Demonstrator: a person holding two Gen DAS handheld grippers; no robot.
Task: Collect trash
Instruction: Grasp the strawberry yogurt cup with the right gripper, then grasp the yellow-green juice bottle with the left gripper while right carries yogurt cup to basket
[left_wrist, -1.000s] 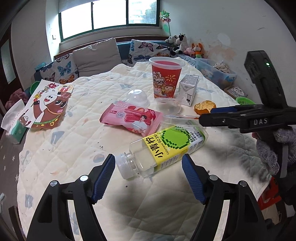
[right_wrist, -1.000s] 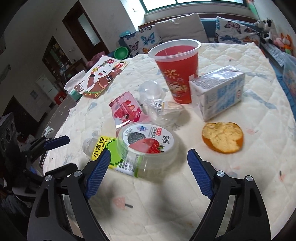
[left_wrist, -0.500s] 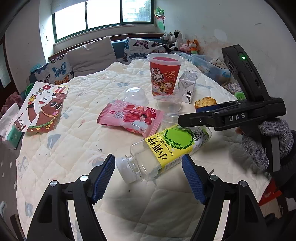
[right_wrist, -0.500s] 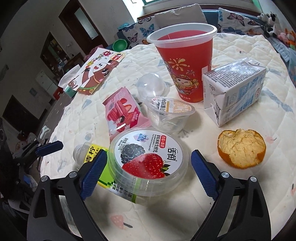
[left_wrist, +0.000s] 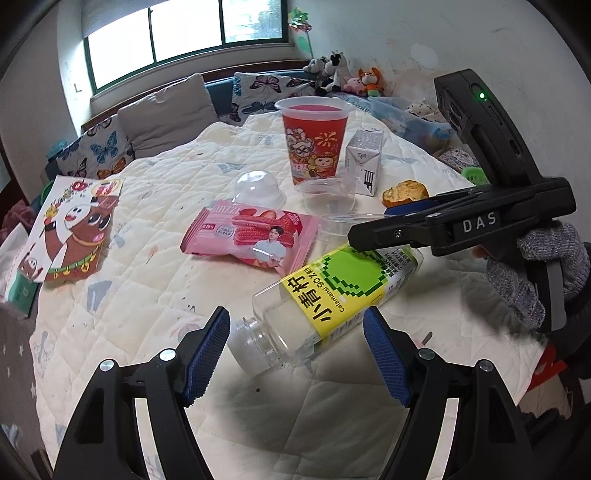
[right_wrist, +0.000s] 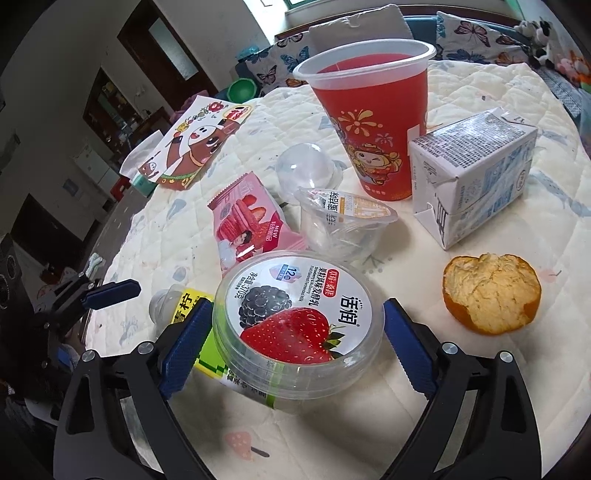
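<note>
An empty clear bottle with a yellow-green label (left_wrist: 332, 295) lies on its side on the quilted table, its neck between my open left gripper's (left_wrist: 297, 349) fingers. My right gripper (right_wrist: 295, 336) is open, its fingers on both sides of a clear yogurt tub (right_wrist: 299, 317) with a strawberry lid, which rests partly on the bottle (right_wrist: 192, 310). The right gripper also shows in the left wrist view (left_wrist: 369, 229), above the bottle. A pink snack wrapper (left_wrist: 251, 234), a small clear cup (right_wrist: 343, 225), a dome lid (right_wrist: 306, 170) and an orange peel (right_wrist: 491, 291) lie around.
A tall red cup (right_wrist: 373, 122) and a milk carton (right_wrist: 476, 173) stand behind the tub. A cartoon paper bag (left_wrist: 70, 229) lies at the table's left edge. Cushions and plush toys sit under the window beyond the quilted table (left_wrist: 155, 266).
My right gripper has moved forward until its fingers flank the yogurt tub. My left gripper has come a little closer to the bottle. Both stay open.
</note>
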